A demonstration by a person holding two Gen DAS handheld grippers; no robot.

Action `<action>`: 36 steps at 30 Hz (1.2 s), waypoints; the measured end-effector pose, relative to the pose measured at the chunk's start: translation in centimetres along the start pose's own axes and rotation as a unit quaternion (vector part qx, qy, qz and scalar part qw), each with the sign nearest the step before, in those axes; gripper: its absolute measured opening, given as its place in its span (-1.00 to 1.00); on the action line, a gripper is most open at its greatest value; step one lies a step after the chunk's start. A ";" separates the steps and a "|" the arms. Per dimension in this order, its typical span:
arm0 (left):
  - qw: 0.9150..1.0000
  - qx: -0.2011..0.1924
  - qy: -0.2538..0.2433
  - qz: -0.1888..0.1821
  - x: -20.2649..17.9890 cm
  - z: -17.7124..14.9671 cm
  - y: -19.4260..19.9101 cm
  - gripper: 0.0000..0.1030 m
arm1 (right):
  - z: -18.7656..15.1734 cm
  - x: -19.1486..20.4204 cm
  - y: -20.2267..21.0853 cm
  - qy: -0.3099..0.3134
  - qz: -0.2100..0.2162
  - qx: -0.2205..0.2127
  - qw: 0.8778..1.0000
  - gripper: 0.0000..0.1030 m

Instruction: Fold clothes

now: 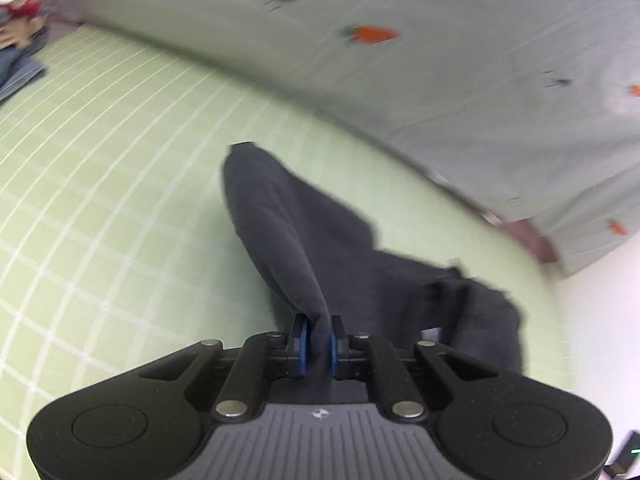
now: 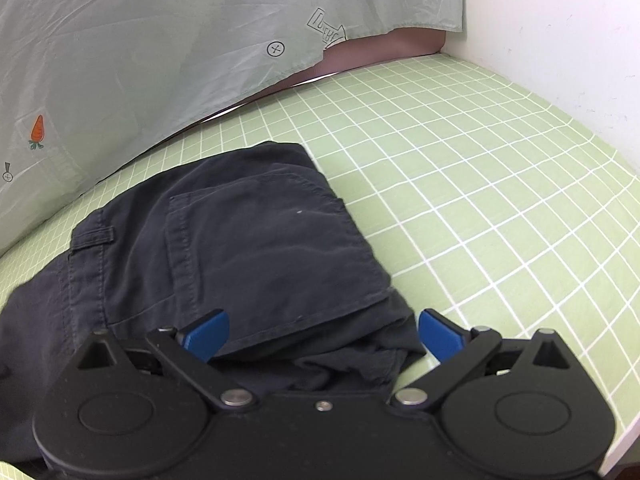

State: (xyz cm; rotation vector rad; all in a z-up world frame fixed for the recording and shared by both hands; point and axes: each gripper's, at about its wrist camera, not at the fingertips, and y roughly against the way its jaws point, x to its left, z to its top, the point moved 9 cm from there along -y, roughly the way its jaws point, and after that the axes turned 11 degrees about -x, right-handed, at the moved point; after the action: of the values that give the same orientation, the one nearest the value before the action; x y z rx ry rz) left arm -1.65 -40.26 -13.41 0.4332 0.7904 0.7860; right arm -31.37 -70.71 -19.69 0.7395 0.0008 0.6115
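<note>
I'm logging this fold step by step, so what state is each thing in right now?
left gripper: shut on a pinched fold of the dark trousers.
right gripper: open, fingers spread over the trousers' edge, gripping nothing.
dark trousers: partly folded on the bed, back pocket up, one part lifted by the left gripper.
green checked sheet: spread flat.
carrot-print cloth: hanging behind the bed.
pile of clothes: unfolded, at the far corner.

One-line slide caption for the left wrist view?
Left hand-held gripper shut on a fold of dark trousers, lifting it above the green checked sheet.
</note>
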 end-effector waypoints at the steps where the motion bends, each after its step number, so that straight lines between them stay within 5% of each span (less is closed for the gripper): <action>1: 1.000 -0.001 -0.008 -0.014 -2.3 -0.2 -0.3 -0.80 | 0.2 -0.5 -0.3 0.000 0.003 0.001 1.000 0.98; 5: 0.997 -0.003 -0.038 -0.072 -11.3 -1.0 -1.5 -0.81 | 1.4 -2.5 -1.5 0.004 0.013 0.001 1.000 0.98; 10: 0.992 0.062 -0.038 -0.103 -19.3 -7.3 -7.7 -0.81 | 3.3 -6.0 -2.3 0.009 0.017 -0.003 1.000 0.98; 14: 0.991 0.115 0.018 -0.064 -18.7 -13.2 -14.3 -0.77 | 3.6 -9.1 -2.9 0.003 0.013 0.007 1.000 0.98; 19: 0.992 0.112 0.040 -0.053 -18.6 -12.8 -14.2 -0.76 | 3.5 -10.5 -3.4 0.005 0.028 0.025 0.999 0.98; 24: 0.991 0.124 0.023 -0.042 -19.3 -11.7 -12.8 -0.67 | 4.5 -7.9 -3.5 0.001 0.070 0.025 0.997 0.98; 25: 0.991 0.125 0.014 -0.044 -19.5 -11.2 -12.2 -0.54 | 4.8 -6.9 -3.6 0.001 0.082 0.023 0.996 0.98; 27: 0.991 0.110 0.016 -0.069 -19.8 -9.8 -10.4 0.03 | 5.6 -4.5 -3.8 0.009 0.106 0.017 0.994 0.98; 28: 0.991 0.098 0.023 -0.085 -20.0 -9.0 -9.4 0.66 | 6.0 -3.3 -3.9 0.014 0.117 0.014 0.993 0.98; 29: 0.992 0.079 0.035 -0.096 -19.7 -8.1 -8.3 0.83 | 6.4 -2.1 -4.0 0.018 0.129 0.013 0.991 0.97; 33: 0.992 0.036 0.070 -0.095 -16.5 -5.3 -5.3 0.83 | 7.5 2.4 -3.8 0.018 0.170 0.007 0.985 0.93; 36: 0.997 0.016 0.067 -0.033 -12.1 -4.3 -4.9 0.83 | 7.9 5.2 -3.8 0.010 0.204 0.000 0.979 0.92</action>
State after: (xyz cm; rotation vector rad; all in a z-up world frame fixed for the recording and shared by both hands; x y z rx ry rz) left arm -8.11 -52.44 -13.51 0.3839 0.9389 0.7460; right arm -23.42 -75.20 -15.10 0.7389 -0.1352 1.0106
